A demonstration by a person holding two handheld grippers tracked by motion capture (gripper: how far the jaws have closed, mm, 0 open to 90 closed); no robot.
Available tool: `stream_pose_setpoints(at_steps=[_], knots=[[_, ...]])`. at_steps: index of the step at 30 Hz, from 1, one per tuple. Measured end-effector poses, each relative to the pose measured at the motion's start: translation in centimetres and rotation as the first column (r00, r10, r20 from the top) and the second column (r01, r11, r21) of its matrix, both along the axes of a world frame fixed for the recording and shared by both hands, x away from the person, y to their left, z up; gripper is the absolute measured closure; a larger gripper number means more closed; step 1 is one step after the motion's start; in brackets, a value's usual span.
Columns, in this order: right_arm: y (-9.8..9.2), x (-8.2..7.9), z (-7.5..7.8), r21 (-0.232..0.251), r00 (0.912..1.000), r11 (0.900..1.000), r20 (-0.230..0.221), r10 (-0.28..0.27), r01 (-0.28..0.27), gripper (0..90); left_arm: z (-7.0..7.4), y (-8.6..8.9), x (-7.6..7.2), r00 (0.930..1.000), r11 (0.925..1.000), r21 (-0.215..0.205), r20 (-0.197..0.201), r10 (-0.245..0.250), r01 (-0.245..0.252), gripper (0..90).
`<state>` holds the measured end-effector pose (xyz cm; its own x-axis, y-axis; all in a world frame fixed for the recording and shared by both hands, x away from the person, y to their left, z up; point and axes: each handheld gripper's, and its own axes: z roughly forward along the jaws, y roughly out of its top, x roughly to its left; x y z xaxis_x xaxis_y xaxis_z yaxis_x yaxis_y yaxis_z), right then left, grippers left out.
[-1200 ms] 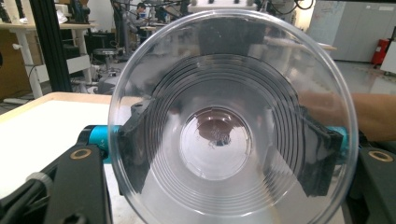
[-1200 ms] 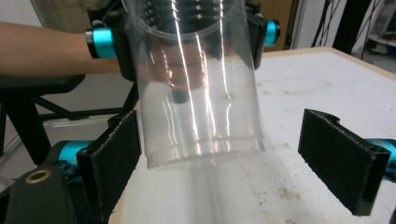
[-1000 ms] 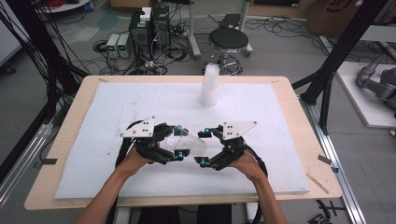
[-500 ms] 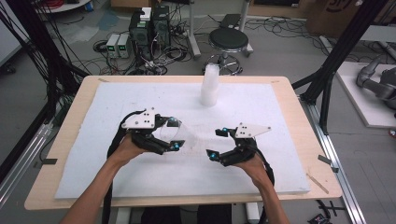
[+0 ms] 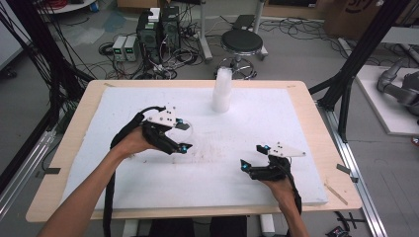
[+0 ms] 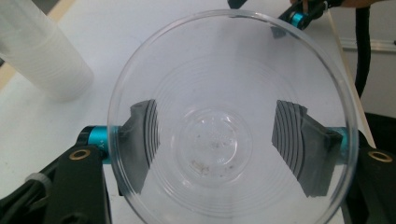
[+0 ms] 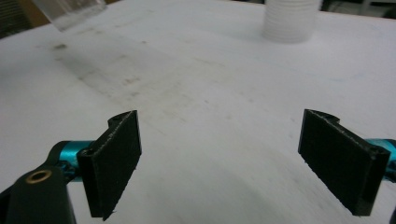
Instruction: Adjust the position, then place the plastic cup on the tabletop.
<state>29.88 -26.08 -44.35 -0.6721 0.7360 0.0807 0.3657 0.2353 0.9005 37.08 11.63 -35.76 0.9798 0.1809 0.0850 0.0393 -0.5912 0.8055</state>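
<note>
**Clear cup held in the left gripper, right gripper empty**

A clear plastic cup (image 6: 233, 126) sat between the jaws of the left gripper (image 5: 182, 137), its mouth turned toward that gripper's camera. The two black pads pressed on its outer wall from either side, so the jaws stood only partly apart, closed on the cup. Through the open mouth a few small specks showed on the cup's bottom; otherwise it held nothing. In the high view the cup was a faint clear shape at the gripper's tip, over the left half of the white foam board (image 5: 296, 118), raised off it.

A stack of white cups (image 5: 222, 90) stood upright near the middle of the board's far edge, well apart from both grippers. What the stack held inside could not be told.

The right gripper (image 5: 254, 156) was near the board's near right corner, well apart from the held cup. Its jaws stood wide apart with nothing between them; bare board, marked with grey smudges, lay beyond them.

No readable writing or label appeared on the cups, the board or the grippers.
</note>
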Motion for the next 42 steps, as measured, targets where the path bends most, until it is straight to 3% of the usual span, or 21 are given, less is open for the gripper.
stream_pose_setpoints(at_steps=[2,6,10,14,24,33,42], knots=[[-0.7,-0.4,-0.5,-0.028,0.9979,0.998,0.015,-0.062,0.063,13.4,0.0,-0.2,0.4,0.9999,0.9994,0.032,-0.008,-0.011,0.011,31.2],[-1.3,-0.8,-1.0,-0.048,0.9934,0.992,0.028,-0.112,0.113,13.4,-0.1,-0.5,1.1,0.9994,0.9941,0.107,-0.031,-0.016,0.019,31.0],[-1.3,-0.8,-0.9,-0.055,0.9912,0.990,0.042,-0.126,0.128,13.5,0.0,-0.5,1.3,0.9995,0.9934,0.113,-0.031,-0.013,0.016,30.9],[-1.2,-0.7,-1.0,-0.063,0.9926,0.991,0.039,-0.115,0.117,14.6,0.1,-0.5,1.3,0.9994,0.9920,0.125,-0.034,-0.008,0.012,30.9],[-1.5,-0.8,-1.0,-0.031,0.9937,0.994,0.030,-0.108,0.109,14.5,0.1,-0.3,1.0,0.9992,0.9900,0.140,-0.035,0.020,-0.015,30.6],[-1.6,-0.8,-1.0,-0.026,0.9942,0.994,0.030,-0.104,0.105,14.5,-0.4,-0.6,1.8,0.9986,0.9880,0.154,-0.048,0.023,-0.015,30.7],[-1.5,-0.7,-1.0,-0.029,0.9946,0.995,0.028,-0.100,0.101,14.5,-1.6,-1.7,2.7,0.9971,0.9801,0.198,-0.076,0.011,0.005,30.6]])
